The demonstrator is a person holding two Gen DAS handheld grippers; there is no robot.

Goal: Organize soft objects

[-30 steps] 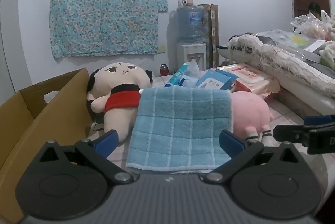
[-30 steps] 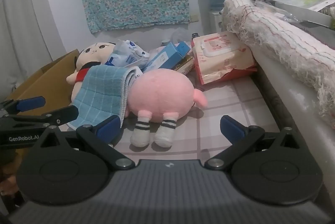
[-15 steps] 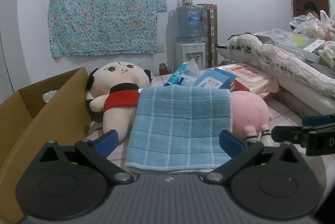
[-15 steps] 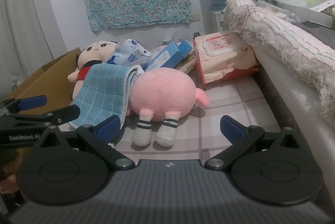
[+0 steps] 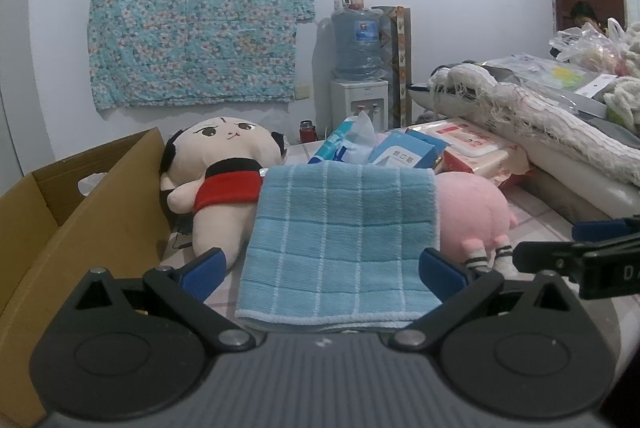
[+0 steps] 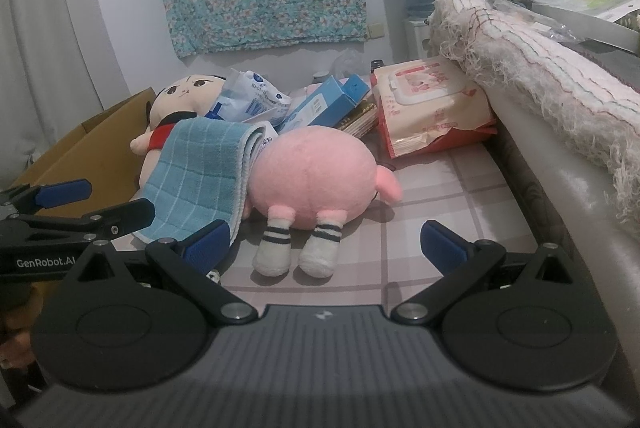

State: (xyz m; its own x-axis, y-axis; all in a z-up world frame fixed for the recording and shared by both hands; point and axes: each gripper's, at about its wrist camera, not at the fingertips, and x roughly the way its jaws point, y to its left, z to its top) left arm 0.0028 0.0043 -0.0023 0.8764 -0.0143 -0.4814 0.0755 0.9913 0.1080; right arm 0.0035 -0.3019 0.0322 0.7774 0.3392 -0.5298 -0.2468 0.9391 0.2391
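Observation:
A folded blue checked towel [image 5: 340,240] [image 6: 200,172] lies draped over a pink plush pig [image 5: 468,212] [image 6: 316,176] with striped socks. Left of them lies a doll [image 5: 224,172] [image 6: 176,108] with a pale face and a red top. My left gripper [image 5: 322,268] is open, its blue pads on either side of the towel's near edge without touching it. My right gripper [image 6: 324,240] is open too, just in front of the pig's feet. Each gripper shows at the edge of the other's view.
An open cardboard box [image 5: 76,204] [image 6: 96,144] stands at the left, beside the doll. Blue cartons [image 6: 324,104], a plastic pack [image 6: 252,96] and a wet-wipe pack [image 6: 432,104] lie behind the toys. A fringed rolled blanket [image 6: 540,76] runs along the right. A water dispenser [image 5: 358,68] stands by the wall.
Both views have shifted very slightly, with the pig a little closer in the right wrist view. Nothing was taken hold of, and both grippers stay open.

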